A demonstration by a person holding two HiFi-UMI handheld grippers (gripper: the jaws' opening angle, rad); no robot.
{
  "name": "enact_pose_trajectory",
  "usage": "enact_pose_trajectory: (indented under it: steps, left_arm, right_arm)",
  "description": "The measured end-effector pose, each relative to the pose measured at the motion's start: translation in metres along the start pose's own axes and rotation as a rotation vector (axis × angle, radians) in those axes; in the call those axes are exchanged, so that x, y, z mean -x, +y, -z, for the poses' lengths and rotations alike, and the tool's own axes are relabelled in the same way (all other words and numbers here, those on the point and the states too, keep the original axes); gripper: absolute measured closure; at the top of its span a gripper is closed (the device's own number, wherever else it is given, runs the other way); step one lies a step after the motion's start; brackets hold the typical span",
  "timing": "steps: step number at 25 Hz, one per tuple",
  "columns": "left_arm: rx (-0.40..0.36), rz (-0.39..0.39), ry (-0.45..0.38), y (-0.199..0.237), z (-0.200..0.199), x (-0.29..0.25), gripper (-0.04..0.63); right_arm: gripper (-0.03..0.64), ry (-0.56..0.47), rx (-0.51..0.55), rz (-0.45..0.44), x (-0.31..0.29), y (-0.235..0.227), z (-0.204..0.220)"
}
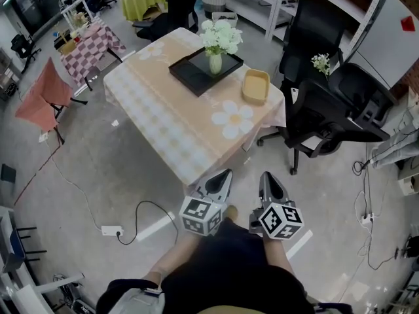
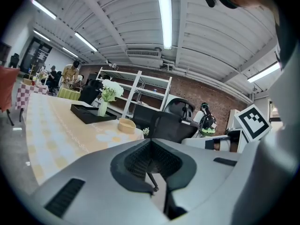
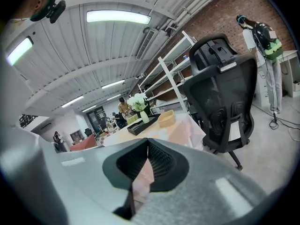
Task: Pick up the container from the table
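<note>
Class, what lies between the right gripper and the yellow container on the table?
In the head view, no object stands between the right gripper and the container: only a strip of floor and tablecloth with its printed daisy.

The container (image 1: 255, 86) is a shallow, pale tan tub with rounded corners and an open top, and from where I stand it sits upright on the bench (image 1: 163, 129). It lies near the bench's right-hand corner, just beside the black tray (image 1: 193, 74) but not touching it.
</note>
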State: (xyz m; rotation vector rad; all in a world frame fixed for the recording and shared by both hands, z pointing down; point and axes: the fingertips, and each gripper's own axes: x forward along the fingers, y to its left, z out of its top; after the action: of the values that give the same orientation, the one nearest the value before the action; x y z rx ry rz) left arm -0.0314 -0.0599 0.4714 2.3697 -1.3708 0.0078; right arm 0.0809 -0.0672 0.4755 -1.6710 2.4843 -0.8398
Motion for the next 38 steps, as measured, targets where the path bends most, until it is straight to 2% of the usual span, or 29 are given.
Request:
enact_pose_trajectory:
  steps: [23,38]
  left_arm:
    - [0.009,-0.026,-0.011,0.02,-0.017,-0.108,0.586]
    - [-0.001,-0.023,0.022,0.01,-0.007,-0.105,0.586]
  right_arm:
    - [0.612,0.006,-0.015,-0.017,-0.083,-0.072,-0.051]
    - [0.612,0.006,-0.071,-0.022,-0.079,-0.078,-0.042]
